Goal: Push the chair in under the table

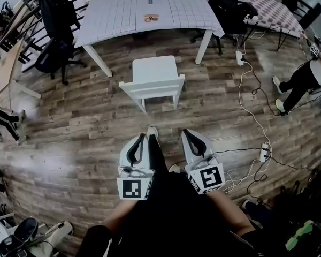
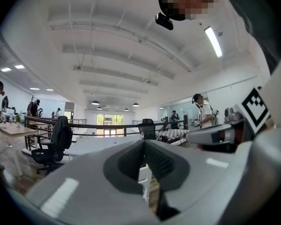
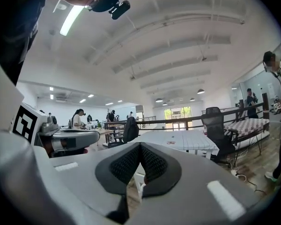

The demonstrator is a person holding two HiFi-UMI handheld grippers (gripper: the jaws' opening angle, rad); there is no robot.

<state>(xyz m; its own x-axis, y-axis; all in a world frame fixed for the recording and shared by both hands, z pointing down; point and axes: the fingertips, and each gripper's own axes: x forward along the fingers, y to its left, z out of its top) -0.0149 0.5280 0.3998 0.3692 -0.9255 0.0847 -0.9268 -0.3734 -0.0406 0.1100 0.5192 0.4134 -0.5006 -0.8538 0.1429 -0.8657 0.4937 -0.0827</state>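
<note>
the white chair (image 1: 152, 79) stands on the wood floor (image 1: 80, 138) just off the near edge of the table (image 1: 150, 9) (back rail toward the person). open boards separate it from the left gripper (image 1: 141, 138) and right gripper (image 1: 186, 133), both pressed together, pinching nothing.

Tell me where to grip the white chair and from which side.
Grip the white chair by its backrest's top rail, from the near side: the backrest faces the person, the seat points at the table, so a straight push should send it under.
</note>
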